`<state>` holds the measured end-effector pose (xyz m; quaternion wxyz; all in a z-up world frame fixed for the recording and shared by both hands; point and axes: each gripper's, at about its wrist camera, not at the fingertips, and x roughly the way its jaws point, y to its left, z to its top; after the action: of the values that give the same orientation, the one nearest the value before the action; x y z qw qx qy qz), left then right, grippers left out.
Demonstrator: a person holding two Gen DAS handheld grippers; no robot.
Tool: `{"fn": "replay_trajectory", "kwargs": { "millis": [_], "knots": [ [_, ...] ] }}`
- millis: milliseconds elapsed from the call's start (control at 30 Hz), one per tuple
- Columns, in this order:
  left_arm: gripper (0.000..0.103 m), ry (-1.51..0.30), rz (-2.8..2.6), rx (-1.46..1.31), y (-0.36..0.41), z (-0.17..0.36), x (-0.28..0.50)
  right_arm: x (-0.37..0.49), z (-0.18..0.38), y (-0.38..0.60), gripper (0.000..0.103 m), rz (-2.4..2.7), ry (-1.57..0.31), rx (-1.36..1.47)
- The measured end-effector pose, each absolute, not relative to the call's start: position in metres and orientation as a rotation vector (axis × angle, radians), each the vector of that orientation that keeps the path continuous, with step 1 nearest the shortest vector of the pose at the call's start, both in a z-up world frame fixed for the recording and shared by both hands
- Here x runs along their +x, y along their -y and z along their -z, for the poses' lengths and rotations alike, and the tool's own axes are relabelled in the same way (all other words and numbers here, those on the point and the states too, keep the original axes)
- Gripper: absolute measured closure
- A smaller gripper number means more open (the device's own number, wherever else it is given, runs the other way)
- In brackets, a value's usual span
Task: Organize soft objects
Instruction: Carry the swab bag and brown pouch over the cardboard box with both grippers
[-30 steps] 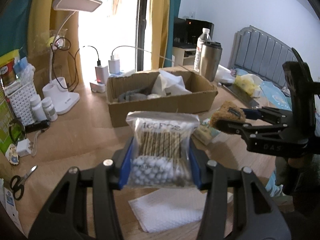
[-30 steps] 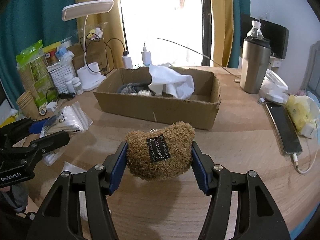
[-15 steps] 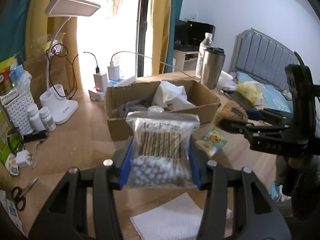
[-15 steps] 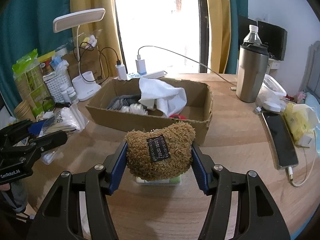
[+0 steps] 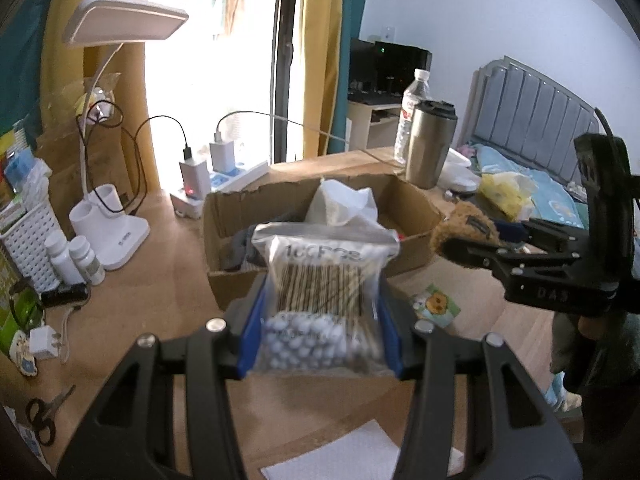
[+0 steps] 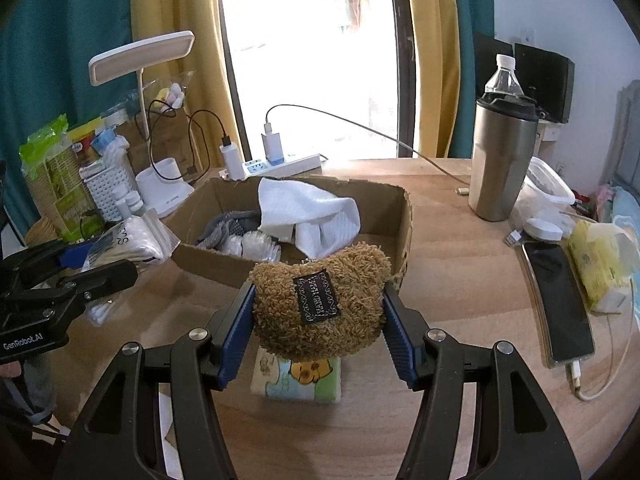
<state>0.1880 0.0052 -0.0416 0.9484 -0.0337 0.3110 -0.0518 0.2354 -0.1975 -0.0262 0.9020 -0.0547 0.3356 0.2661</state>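
Note:
My left gripper [image 5: 320,320] is shut on a clear bag of cotton swabs [image 5: 322,288], held above the wooden table in front of the cardboard box [image 5: 412,256]. My right gripper [image 6: 318,316] is shut on a brown fuzzy pouch [image 6: 320,300] with a black label, just before the box's [image 6: 192,258] near right corner. Inside the box lie a white cloth [image 6: 308,216], grey fabric [image 6: 228,224] and a clear packet. In the left wrist view the right gripper [image 5: 472,240] with the pouch [image 5: 464,224] hangs at the right; in the right wrist view the left gripper [image 6: 86,260] shows at the left.
A small cartoon tissue pack [image 6: 298,378] lies on the table under the pouch. A steel tumbler [image 6: 500,156], water bottle, phone [image 6: 560,304] and yellow tissue pack [image 6: 600,264] stand to the right. Desk lamp [image 5: 116,216], white basket, power strip and scissors [image 5: 40,416] are at the left. A white napkin [image 5: 340,456] lies near.
Both grippers have risen and moved forward toward the box with their objects still clamped. The cartoon tissue pack has come into view beneath the pouch.

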Motion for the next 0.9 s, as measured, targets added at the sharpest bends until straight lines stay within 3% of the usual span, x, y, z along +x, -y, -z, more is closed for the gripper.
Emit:
{"fn": "replay_trajectory", "kwargs": {
  "millis": [900],
  "knots": [
    [0.053,-0.653,0.115,-0.069,0.007,0.041,0.26,0.299,0.026,0.198,0.04,-0.557,-0.7,-0.103]
  ]
}}
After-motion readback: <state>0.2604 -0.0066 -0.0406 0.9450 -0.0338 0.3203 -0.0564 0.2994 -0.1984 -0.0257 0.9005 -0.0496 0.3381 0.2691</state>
